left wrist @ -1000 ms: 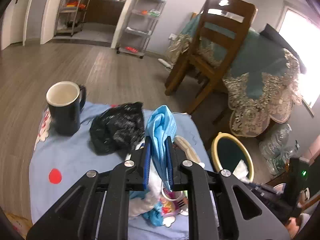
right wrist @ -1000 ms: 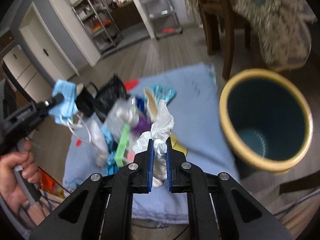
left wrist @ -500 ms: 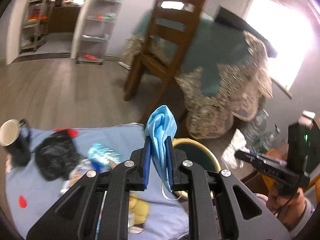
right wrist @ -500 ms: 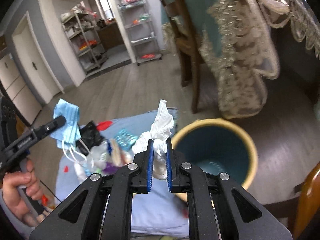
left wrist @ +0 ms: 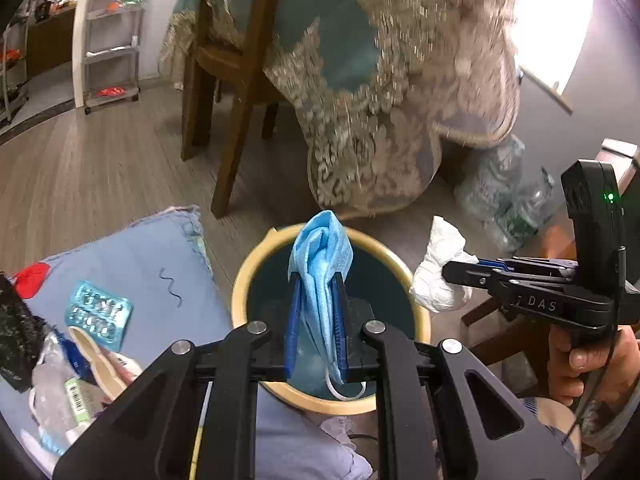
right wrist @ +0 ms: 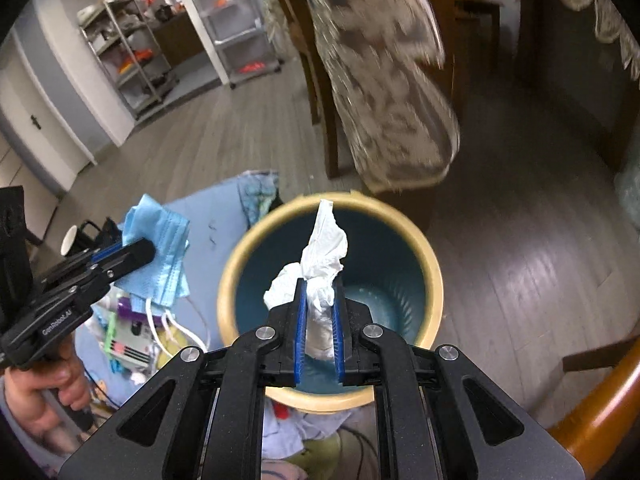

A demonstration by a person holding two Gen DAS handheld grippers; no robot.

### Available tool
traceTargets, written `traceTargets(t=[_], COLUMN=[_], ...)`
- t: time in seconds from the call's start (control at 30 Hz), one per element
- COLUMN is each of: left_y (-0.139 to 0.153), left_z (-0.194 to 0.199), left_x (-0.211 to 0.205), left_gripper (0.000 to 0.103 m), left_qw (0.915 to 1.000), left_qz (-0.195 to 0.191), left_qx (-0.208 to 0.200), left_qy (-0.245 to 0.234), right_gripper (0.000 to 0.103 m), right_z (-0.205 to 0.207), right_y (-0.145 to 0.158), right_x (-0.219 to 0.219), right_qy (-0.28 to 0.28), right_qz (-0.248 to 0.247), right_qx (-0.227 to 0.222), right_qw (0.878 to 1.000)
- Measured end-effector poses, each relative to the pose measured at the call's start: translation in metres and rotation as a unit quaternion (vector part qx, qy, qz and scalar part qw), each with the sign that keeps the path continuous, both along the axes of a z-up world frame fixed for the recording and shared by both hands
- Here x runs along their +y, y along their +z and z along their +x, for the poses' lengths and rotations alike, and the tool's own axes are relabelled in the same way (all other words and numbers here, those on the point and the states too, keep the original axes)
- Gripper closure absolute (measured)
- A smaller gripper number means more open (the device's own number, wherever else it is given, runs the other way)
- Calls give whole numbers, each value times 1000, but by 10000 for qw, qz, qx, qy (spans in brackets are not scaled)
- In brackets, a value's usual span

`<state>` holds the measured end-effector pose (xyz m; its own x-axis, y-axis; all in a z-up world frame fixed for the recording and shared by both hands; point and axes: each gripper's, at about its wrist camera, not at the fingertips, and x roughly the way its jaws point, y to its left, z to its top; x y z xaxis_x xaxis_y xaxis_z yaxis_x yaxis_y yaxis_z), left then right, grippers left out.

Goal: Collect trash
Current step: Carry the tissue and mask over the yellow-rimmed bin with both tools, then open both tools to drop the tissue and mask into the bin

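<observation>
My left gripper (left wrist: 318, 284) is shut on a blue face mask (left wrist: 323, 248) and holds it over the open teal bin with a yellow rim (left wrist: 244, 276). My right gripper (right wrist: 320, 292) is shut on a crumpled white tissue (right wrist: 324, 248) and holds it over the same bin (right wrist: 228, 276). In the left wrist view the right gripper (left wrist: 450, 270) with the tissue (left wrist: 438, 272) hangs at the bin's right edge. In the right wrist view the left gripper (right wrist: 146, 250) with the mask (right wrist: 160, 244) is left of the bin.
More trash lies on a light blue cloth (left wrist: 132, 256): a blister pack (left wrist: 98, 314), a black bag (left wrist: 18, 332), a plastic bottle (left wrist: 56, 384). A wooden chair (left wrist: 236, 60) and a table with a lace-edged cloth (left wrist: 380, 92) stand behind the bin. A mug (right wrist: 72, 240) stands far left.
Both grippers have swung from over the cloth to above the bin, still holding the mask and the tissue. The bin now sits right under both.
</observation>
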<state>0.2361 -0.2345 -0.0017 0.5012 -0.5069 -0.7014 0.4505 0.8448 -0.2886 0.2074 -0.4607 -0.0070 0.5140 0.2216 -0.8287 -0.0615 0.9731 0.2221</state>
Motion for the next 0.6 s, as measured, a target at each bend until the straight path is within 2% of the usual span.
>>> traceTargets(t=[0.2,0.33,0.37,0.43,0.5,0.6], left_y=[-25,-39,-41,-44,-43,-38], left_z=[13,14,14,14,12,10], left_x=[-19,-27,-28,-29,-27,-23], left_gripper=[89,82,78,65,39,31], left_qw=[9993,9983,9982,9980,9983,9988], left_qz=[230,389,408,432,405,360], left_qx=[256,364,379,377,339,263], left_qy=[-125,-220,-236,-247,-237,-202], right_gripper=[88,80,77,71,65,52], right_z=[15,20,20,20,17,15], right_y=[-38,-47,-47,-43,-38,-24], right_x=[-6,-3,-3,-3,-3,-2], right_qy=[40,85,86,76,55,30], right_qz=[67,47,23,5,-9,-51], right_qx=[447,576,573,516,426,257], right_qw=[9990,9983,9983,9986,9991,9997])
